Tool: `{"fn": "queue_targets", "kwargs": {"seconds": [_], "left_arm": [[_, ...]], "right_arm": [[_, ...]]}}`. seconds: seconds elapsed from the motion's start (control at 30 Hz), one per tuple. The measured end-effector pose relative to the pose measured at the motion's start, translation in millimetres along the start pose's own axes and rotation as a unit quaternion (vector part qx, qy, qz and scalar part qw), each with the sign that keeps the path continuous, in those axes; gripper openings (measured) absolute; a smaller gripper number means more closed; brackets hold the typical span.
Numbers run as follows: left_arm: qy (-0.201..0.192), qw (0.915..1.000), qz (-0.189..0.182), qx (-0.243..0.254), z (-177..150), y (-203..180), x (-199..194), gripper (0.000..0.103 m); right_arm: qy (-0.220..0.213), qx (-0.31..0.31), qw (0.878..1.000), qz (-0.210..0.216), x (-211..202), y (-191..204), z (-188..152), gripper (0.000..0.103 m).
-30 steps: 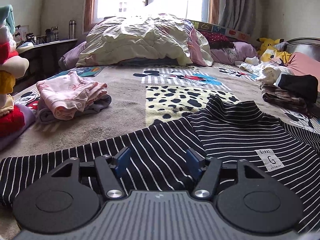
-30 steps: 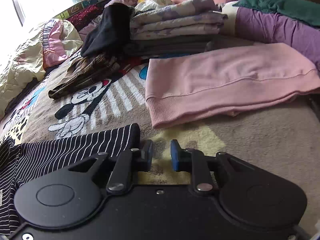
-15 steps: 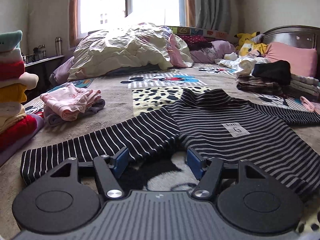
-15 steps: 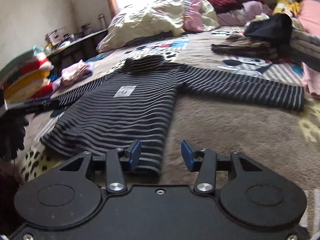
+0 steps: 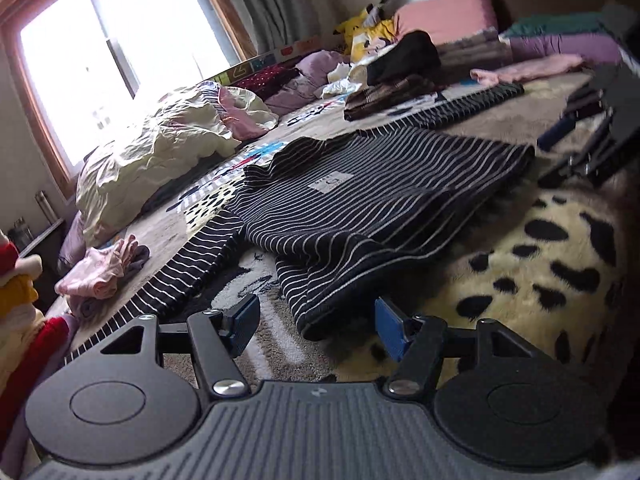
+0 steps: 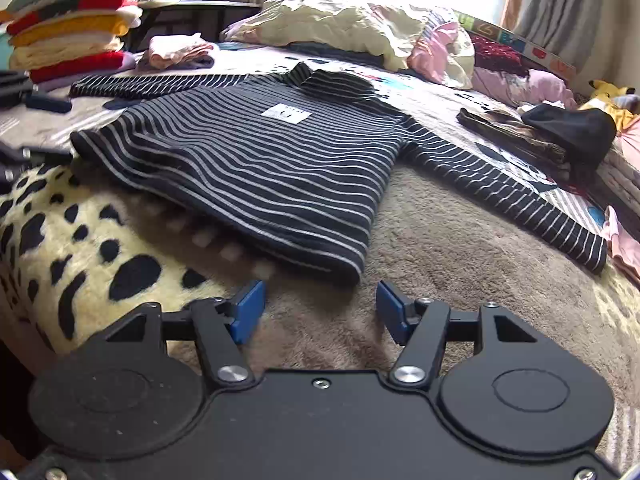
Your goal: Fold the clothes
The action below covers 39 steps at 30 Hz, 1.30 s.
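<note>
Blue-padded fingers of my left gripper (image 5: 316, 324) and right gripper (image 6: 320, 310) are spread wide, each now at a bottom hem corner of the black, white-striped long-sleeved sweater (image 6: 256, 164). It lies flat on the fuzzy spotted blanket (image 6: 60, 240), unmoved; half a second ago both sat farther off.

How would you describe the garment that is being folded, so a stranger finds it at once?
On the bed, look near the front edge. The striped top lies flat there, sleeves spread. Only it has black fabric with thin white stripes and a white chest label.
</note>
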State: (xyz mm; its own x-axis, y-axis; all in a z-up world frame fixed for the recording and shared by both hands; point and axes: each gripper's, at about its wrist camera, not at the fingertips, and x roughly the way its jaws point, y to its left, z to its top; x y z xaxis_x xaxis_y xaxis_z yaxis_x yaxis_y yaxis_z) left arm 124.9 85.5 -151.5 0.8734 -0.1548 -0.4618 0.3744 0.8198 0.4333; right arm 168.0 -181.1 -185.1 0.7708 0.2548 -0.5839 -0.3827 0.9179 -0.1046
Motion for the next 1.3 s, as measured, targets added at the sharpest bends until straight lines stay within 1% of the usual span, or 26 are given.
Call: {"fn": "queue_targets", "kwargs": {"seconds": [0.07, 0.1, 0.17, 0.27, 0.33, 0.4, 0.47, 0.5, 0.57, 0.6, 0.77, 0.93, 1.03, 1.07, 1.1, 1.13, 1.17, 1.2, 1.23, 1.27, 1.3], "left_arm": [[-0.002, 1.0000, 0.005, -0.002, 1, -3, 7, 0.051], [-0.003, 1.0000, 0.007, -0.004, 1, -5, 11, 0.050], [-0.002, 0.9987, 0.015, -0.048, 3, 4, 18, 0.046], [0.002, 0.9924, 0.028, -0.120, 6, 18, 29, 0.044], [0.006, 0.9871, 0.027, -0.158, 3, 27, 35, 0.043], [0.011, 0.9806, 0.024, -0.194, 0, 35, 41, 0.043], [-0.002, 0.9711, 0.011, -0.239, 2, 46, 31, 0.042], [-0.009, 0.9653, 0.003, -0.261, 2, 52, 25, 0.041], [-0.024, 0.9427, -0.025, -0.332, -2, 66, 24, 0.040], [-0.024, 0.9334, -0.033, -0.357, -5, 70, 26, 0.040], [-0.017, 0.9181, -0.043, -0.394, -8, 77, 35, 0.040], [-0.010, 0.9026, -0.051, -0.427, -10, 84, 44, 0.040], [-0.006, 0.8926, -0.056, -0.447, -12, 88, 50, 0.040], [-0.004, 0.8891, -0.058, -0.454, -12, 89, 52, 0.040], [0.000, 0.8960, -0.056, -0.440, -10, 85, 53, 0.037], [0.005, 0.9047, -0.053, -0.423, -7, 79, 55, 0.025], [0.010, 0.9129, -0.050, -0.405, -4, 74, 57, 0.018], [0.019, 0.9221, -0.039, -0.385, 0, 68, 60, 0.016], [0.027, 0.9282, -0.033, -0.370, 3, 64, 62, 0.010], [0.030, 0.9300, -0.033, -0.365, 4, 61, 64, 0.009], [0.031, 0.9288, -0.032, -0.368, 4, 60, 64, 0.009]], "right_arm": [[-0.012, 0.016, 1.000, -0.007, 0, -1, -1, 0.059], [-0.021, 0.025, 0.999, -0.008, -2, -4, 0, 0.058], [-0.039, 0.045, 0.998, -0.010, -4, -8, 1, 0.058], [-0.045, 0.072, 0.996, -0.016, -1, -13, 1, 0.056], [-0.037, 0.070, 0.997, -0.013, 4, -11, 1, 0.055], [-0.033, 0.051, 0.998, 0.000, 5, -5, 1, 0.055], [-0.033, 0.028, 0.999, 0.014, 4, 1, -1, 0.053], [-0.032, 0.023, 0.999, 0.014, 4, 2, -1, 0.053], [-0.032, 0.032, 0.999, 0.014, 7, 1, -1, 0.053], [-0.033, 0.038, 0.999, 0.014, 8, 0, -1, 0.053], [-0.045, 0.062, 0.997, 0.018, 11, -4, 3, 0.053], [-0.062, 0.145, 0.987, 0.030, 14, -25, 2, 0.053], [-0.065, 0.171, 0.983, 0.035, 15, -33, 0, 0.052], [-0.062, 0.174, 0.982, 0.038, 18, -33, 0, 0.049], [-0.060, 0.178, 0.981, 0.041, 20, -34, 0, 0.045], [-0.058, 0.182, 0.981, 0.044, 22, -35, 0, 0.043], [-0.059, 0.189, 0.979, 0.051, 24, -36, 0, 0.037], [-0.060, 0.197, 0.977, 0.058, 25, -38, -1, 0.030], [-0.061, 0.205, 0.975, 0.065, 26, -40, -1, 0.025], [-0.064, 0.218, 0.971, 0.075, 26, -42, -2, 0.022], [-0.068, 0.230, 0.967, 0.086, 27, -45, -2, 0.021]]}}
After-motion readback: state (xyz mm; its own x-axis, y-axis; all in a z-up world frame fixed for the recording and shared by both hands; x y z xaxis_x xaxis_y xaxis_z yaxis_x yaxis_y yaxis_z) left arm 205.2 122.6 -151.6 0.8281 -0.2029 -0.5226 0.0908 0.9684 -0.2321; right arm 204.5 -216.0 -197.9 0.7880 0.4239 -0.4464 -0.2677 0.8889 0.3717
